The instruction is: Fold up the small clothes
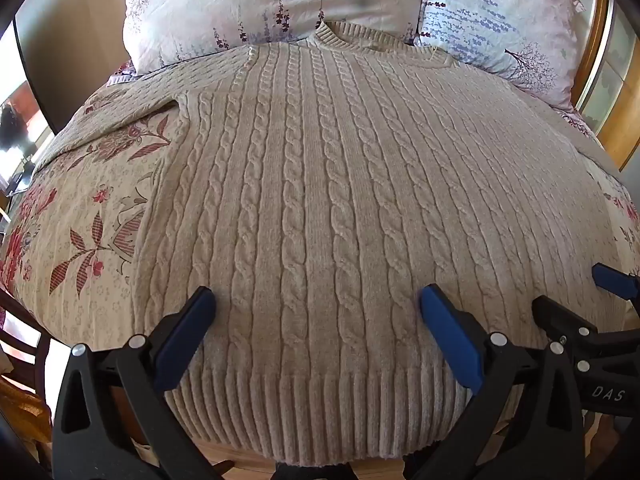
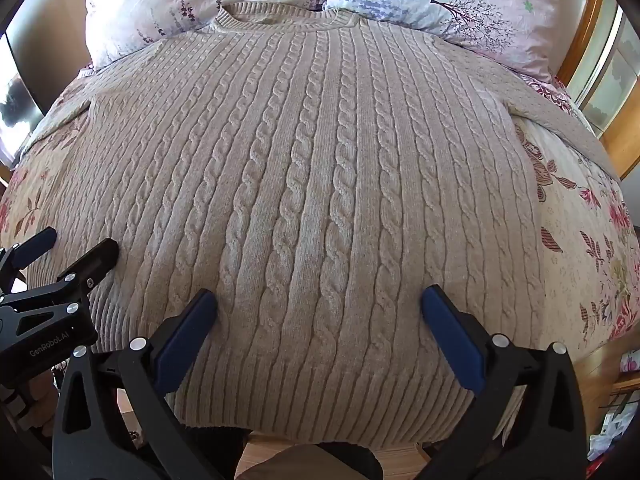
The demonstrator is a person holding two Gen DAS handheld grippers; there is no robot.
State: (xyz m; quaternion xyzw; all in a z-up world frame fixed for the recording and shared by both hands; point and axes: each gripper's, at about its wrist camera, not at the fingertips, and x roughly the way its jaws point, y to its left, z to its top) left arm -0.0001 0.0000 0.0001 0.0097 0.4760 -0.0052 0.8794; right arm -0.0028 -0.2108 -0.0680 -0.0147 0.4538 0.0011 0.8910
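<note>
Nearest the lens in the left wrist view, the left gripper (image 1: 318,300), black-framed with blue pads, hangs over the ribbed hem of a beige cable-knit sweater (image 1: 320,184); its two fingers are spread wide, with nothing between them but the knit below. Whether the pads touch the fabric cannot be told. The sweater lies flat and face up on a cream floral bedspread (image 1: 80,216), neckline toward the pillows and hem at the near edge of the bed, where the ribbing droops slightly over the side.

From the left in that view: the bedspread's red and pink flowers, the sweater's left sleeve angling outward, the cabled body filling the middle, then part of the right gripper (image 1: 576,300) showing at the lower right edge. At the top, a pale pink flower-printed pillow (image 1: 272,0) sits just beside a white pillow with purple sprigs (image 1: 492,20), and the collar reaches up against them.

In the right wrist view, the left gripper (image 2: 74,246) appears at the lower left, above the sweater's (image 2: 320,168) hem corner. The right gripper (image 2: 320,302) is centred over the hem, fingers likewise held wide apart and gripping nothing. Right of the sweater, its other sleeve runs outward over the bedspread (image 2: 580,248), and a wooden bed frame (image 2: 580,24) edges the pillows (image 2: 460,4).
</note>
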